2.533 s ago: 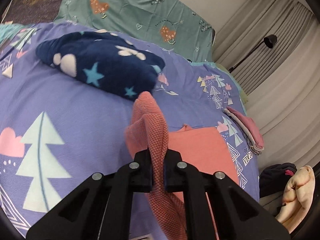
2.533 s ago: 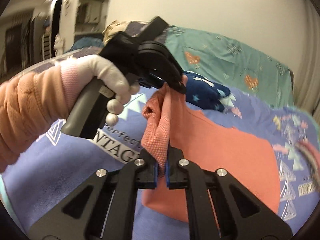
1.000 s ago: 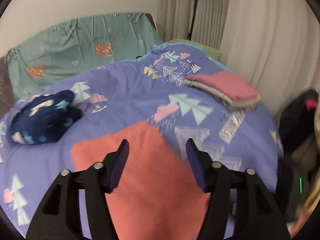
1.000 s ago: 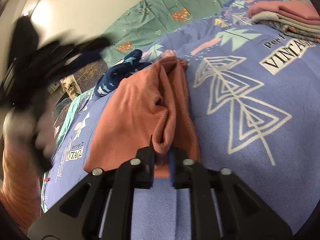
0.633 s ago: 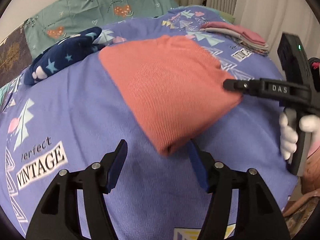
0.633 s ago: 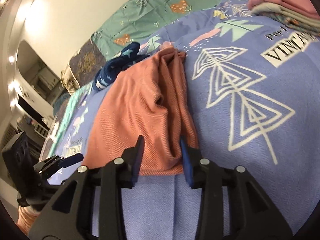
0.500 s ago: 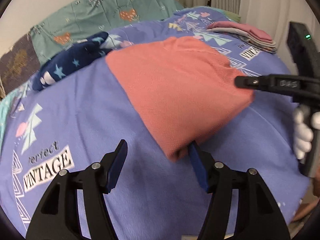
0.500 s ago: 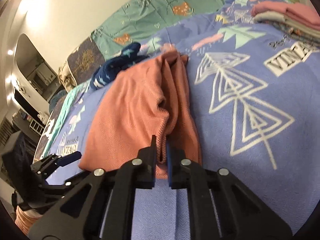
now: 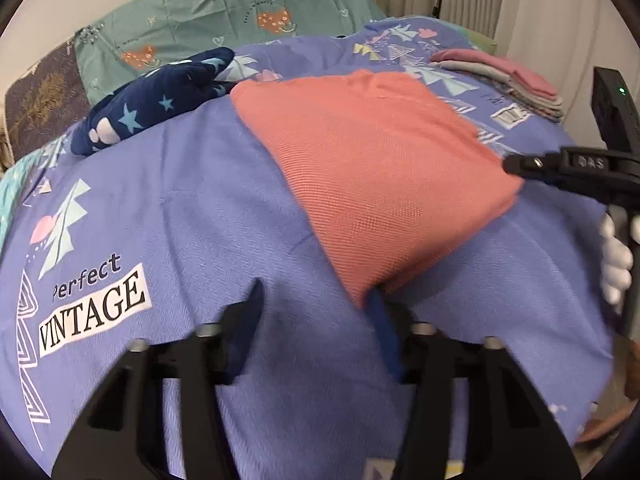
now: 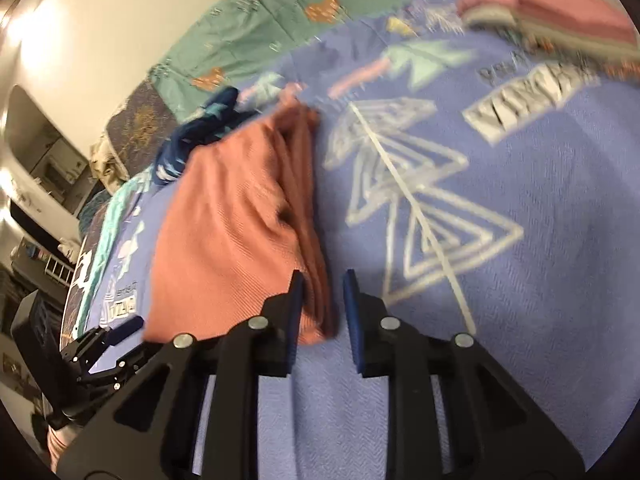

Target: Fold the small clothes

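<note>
Salmon knit garment (image 9: 372,168), earlier held up by both, now lies folded on the bed (image 9: 168,208) — left gripper (image 9: 316,312) closing at its near corner, right gripper (image 10: 320,300) opening off its hem — fold laid, release underway.

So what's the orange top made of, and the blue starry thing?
The orange top looks like a matte ribbed or waffle knit, probably cotton: fine woven lines show across it. The starry thing looks like plush fleece, thick and soft-edged, though it is too far to be sure.
</note>
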Motion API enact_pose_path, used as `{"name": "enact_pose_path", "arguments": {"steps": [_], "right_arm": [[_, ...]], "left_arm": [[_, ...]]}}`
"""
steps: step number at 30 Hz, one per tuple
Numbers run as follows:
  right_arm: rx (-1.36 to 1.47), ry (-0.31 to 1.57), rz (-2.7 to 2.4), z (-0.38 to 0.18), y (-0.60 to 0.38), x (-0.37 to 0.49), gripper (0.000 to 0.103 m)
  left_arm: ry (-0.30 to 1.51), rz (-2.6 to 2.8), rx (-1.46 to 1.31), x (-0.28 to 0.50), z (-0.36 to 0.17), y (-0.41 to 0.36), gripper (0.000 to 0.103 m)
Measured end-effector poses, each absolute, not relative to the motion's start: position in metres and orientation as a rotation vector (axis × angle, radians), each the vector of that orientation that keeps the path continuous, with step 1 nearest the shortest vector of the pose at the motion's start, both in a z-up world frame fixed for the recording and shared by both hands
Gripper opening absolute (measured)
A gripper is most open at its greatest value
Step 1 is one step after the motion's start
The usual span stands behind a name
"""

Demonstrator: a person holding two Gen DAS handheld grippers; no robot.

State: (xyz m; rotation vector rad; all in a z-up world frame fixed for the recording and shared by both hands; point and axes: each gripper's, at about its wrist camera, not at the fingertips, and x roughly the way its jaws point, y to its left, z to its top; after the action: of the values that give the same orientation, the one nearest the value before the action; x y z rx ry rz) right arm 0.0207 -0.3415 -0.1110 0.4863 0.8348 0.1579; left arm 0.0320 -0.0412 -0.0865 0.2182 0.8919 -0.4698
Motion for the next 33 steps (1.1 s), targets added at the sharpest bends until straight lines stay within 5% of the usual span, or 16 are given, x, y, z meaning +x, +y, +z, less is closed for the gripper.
{"name": "enact_pose_path", "arguments": {"steps": [3, 4, 8, 13, 17, 26, 28, 29, 33], "right_arm": [[0.421, 0.759, 0.216, -0.091, -0.333, 0.022, 0.021], [0.407, 0.740, 0.246, -0.085, -0.328, 0.026, 0.020], [0.377, 0.751, 0.316, -0.090, -0.311, 0.042, 0.020], [0.329, 0.861, 0.230, -0.127, -0.308, 0.059, 0.009], [0.280, 0.838, 0.253, -0.105, -0.311, 0.058, 0.021], [0.308, 0.831, 0.391, -0.079, -0.301, 0.146, 0.021], [0.238, 0.878, 0.316, -0.092, -0.295, 0.167, 0.014], [0.174, 0.898, 0.231, -0.102, -0.295, 0.179, 0.001], [0.303, 0.875, 0.228, -0.111, -0.320, 0.190, 0.000]], "left_arm": [[0.860, -0.557, 0.153, 0.024, -0.063, -0.043, 0.012], [0.834, -0.578, 0.144, 0.022, -0.055, -0.045, 0.012], [0.771, -0.648, 0.119, 0.027, -0.040, -0.061, 0.012], [0.935, -0.582, 0.184, 0.061, -0.108, -0.075, 0.012], [0.919, -0.625, 0.115, 0.060, -0.109, -0.065, 0.013], [0.900, -0.613, 0.131, 0.059, -0.110, -0.065, 0.014], [0.897, -0.612, 0.133, 0.058, -0.110, -0.065, 0.014], [0.894, -0.611, 0.136, 0.058, -0.110, -0.065, 0.014], [0.879, -0.601, 0.159, 0.055, -0.110, -0.067, 0.014]]}}
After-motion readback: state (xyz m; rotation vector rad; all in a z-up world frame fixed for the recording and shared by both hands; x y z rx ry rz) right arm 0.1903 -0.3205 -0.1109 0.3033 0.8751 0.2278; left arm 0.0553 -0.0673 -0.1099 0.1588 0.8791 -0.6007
